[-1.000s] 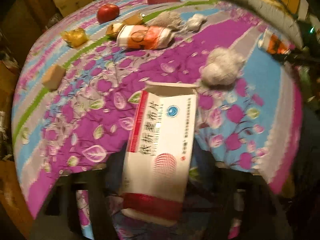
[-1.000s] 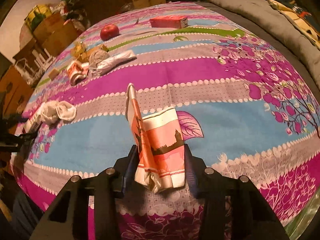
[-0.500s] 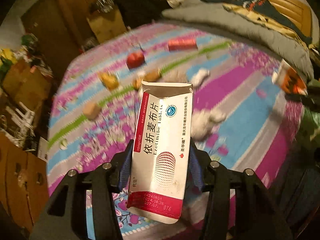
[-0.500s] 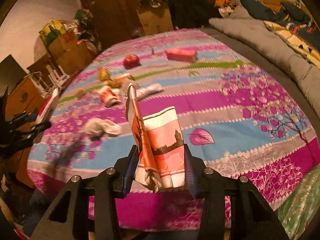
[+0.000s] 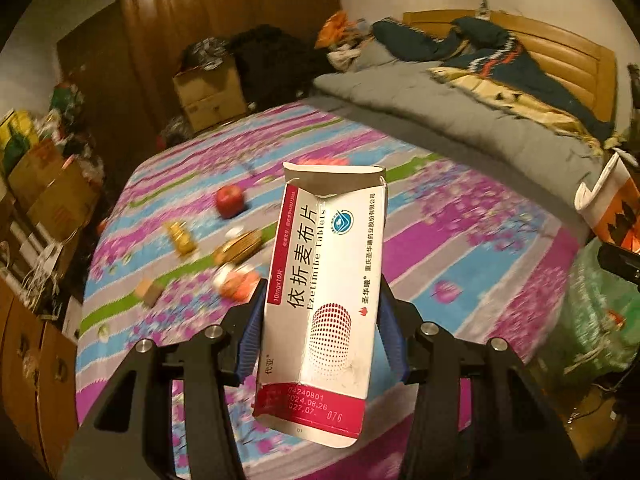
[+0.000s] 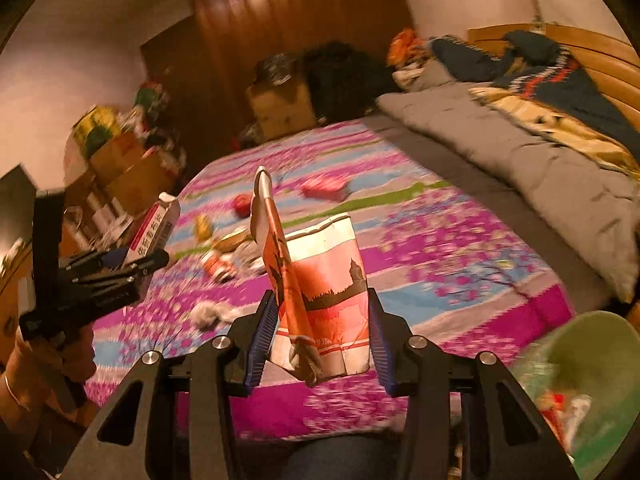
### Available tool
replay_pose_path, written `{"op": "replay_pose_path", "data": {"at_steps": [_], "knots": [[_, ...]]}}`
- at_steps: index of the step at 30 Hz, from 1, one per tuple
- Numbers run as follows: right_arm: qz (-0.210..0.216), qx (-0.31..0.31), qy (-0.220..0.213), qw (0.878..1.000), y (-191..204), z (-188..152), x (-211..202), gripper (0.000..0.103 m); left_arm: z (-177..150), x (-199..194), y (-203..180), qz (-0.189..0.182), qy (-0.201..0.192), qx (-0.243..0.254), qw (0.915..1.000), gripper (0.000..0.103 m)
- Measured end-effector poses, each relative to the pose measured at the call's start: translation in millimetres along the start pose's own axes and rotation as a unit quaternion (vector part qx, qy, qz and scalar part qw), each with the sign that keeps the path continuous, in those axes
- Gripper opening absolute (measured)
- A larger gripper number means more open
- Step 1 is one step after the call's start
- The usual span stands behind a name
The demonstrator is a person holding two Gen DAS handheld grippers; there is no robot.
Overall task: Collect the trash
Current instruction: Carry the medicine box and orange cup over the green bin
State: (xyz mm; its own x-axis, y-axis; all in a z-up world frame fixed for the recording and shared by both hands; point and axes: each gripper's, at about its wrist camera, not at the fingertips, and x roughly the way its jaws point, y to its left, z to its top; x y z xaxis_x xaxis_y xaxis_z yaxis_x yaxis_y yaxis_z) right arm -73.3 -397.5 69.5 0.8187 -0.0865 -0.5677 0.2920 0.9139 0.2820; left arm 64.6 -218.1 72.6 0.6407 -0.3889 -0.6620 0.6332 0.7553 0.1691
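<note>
My left gripper (image 5: pixel 320 332) is shut on an empty white-and-red medicine box (image 5: pixel 324 300) and holds it upright, high above the bed's near edge. My right gripper (image 6: pixel 322 324) is shut on a crushed orange-and-white paper cup (image 6: pixel 324 292), also lifted off the bed. The cup shows at the right edge of the left wrist view (image 5: pixel 612 208). The left gripper with the box (image 6: pixel 156 228) shows at the left of the right wrist view. A green trash bag (image 6: pixel 580 380) lies open at the lower right, also in the left wrist view (image 5: pixel 596 320).
On the flowered bedspread (image 5: pixel 460 240) lie a red apple (image 5: pixel 230 200), a yellow wrapper (image 5: pixel 182 236), a brown packet (image 5: pixel 238 246), a crushed orange cup (image 5: pixel 236 282), a small brown block (image 5: pixel 146 292), a red box (image 6: pixel 324 188) and white tissue (image 6: pixel 208 314). A grey quilt (image 5: pixel 460 116) lies right.
Both grippers rose and pulled back from the bed with box and cup still held. The view widened to the room, and the green bag came into sight at the right.
</note>
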Motion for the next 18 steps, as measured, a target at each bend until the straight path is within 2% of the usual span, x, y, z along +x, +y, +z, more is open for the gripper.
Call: {"op": "replay_pose_path", "data": {"at_steps": [6, 10, 18], "knots": [[-0.077, 0.045, -0.044, 0.995, -55.8, 11.6, -64.3, 0.045, 36.1, -7.0, -71.1, -0.047, -0.032, 0.046, 0.9973, 0.049], [-0.129, 0.078, -0.064, 0.986, -99.0, 12.7, -107.8, 0.045, 55.1, -9.8, -123.3, -0.079, -0.049, 0.077, 0.9926, 0.049], [-0.206, 0.13, -0.066, 0.968, -170.0, -4.0, -163.8, 0.045, 81.0, -20.2, -222.3, -0.134, -0.077, 0.141, 0.9778, 0.049]]}}
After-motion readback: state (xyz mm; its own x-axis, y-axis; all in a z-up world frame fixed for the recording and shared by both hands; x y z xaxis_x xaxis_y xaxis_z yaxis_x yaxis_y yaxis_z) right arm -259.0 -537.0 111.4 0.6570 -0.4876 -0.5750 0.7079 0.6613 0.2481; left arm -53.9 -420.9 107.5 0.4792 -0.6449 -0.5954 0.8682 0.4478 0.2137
